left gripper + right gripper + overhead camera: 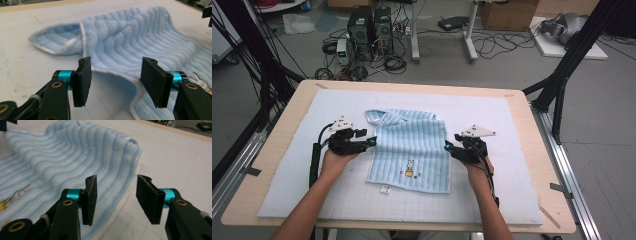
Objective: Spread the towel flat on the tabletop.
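Towel: a light blue striped towel (411, 150) is lying folded in the middle of the bench (277, 145), on a pale mat (492, 120). Its near part is lying flat, with a small stitched rabbit (410, 169) facing up, while its far part is bunching up into soft waves.

Left tool: the left tool (371, 142) is sitting just beside the towel's left edge. In the left gripper view its two black pads (82, 81) are standing apart, with the white hem (117, 74) lying between them, but the pads are not pressing on it. So this tool is open and is holding nothing.

Right tool: the right tool (448, 146) is sitting just beside the right edge, also with jaws apart and nothing gripped. The towel's border is passing under the gap in the right gripper view.

Why so: both tools are staying low and level at opposite edges, I think because a fold is finished and the cloth is being let go evenly, so it is not sliding sideways.

Far corner: one corner (376, 116) is sticking out at the far left, so the layers are not matching exactly.

Next, as a guess: smoothing the wavy far part, or taking new hold for another fold.
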Demonstrator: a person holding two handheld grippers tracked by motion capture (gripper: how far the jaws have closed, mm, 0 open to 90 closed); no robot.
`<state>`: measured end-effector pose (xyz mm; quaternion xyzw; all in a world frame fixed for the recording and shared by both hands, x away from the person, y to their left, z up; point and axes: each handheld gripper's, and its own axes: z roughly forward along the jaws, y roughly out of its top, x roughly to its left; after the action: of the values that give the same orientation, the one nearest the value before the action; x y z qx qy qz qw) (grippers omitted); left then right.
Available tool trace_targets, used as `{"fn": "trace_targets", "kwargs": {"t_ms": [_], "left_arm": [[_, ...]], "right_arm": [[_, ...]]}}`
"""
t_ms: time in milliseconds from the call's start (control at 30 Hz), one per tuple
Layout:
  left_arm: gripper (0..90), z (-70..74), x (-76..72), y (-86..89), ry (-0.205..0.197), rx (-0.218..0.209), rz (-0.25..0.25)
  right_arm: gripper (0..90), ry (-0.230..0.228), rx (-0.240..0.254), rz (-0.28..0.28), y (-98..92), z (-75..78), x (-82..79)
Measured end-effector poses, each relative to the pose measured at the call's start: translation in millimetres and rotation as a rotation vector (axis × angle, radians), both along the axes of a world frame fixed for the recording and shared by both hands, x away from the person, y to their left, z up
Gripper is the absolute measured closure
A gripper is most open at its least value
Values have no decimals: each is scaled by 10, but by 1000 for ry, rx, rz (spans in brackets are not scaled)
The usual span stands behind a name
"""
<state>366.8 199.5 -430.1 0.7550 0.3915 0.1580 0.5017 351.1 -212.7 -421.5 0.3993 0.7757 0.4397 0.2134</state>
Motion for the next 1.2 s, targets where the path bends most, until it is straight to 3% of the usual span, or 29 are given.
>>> {"fn": "trace_targets", "kwargs": {"t_ms": [133,233,400,533,600,667,700,767,867,1000,1200], "left_arm": [[424,-21,-157,-34,17,13,-52],[431,-54,-258,-54,29,24,-81],[475,-131,-326,-107,71,45,-105],[542,-219,-351,-185,114,107,-136],[621,-211,-392,-228,80,160,-134],[789,-208,-440,-255,55,200,-144],[853,-205,-458,-254,57,203,-154],[869,-201,-505,-229,76,186,-170],[872,-199,-581,-183,89,174,-191],[872,-190,-844,-75,98,170,-245],[871,-200,-1093,3,106,151,-291]], "right_arm": [[481,16,12,46,-49,-28,-190],[469,52,-12,79,-58,-82,-320],[490,110,-21,127,-26,-198,-459],[632,145,-86,159,53,-245,-477],[707,155,-92,154,78,-270,-481],[822,174,-77,164,78,-267,-484],[847,179,-70,179,85,-269,-489],[857,181,-84,187,107,-256,-518],[858,193,-78,215,86,-251,-561],[857,227,-55,270,70,-247,-685],[854,245,-69,330,74,-230,-922]]}}
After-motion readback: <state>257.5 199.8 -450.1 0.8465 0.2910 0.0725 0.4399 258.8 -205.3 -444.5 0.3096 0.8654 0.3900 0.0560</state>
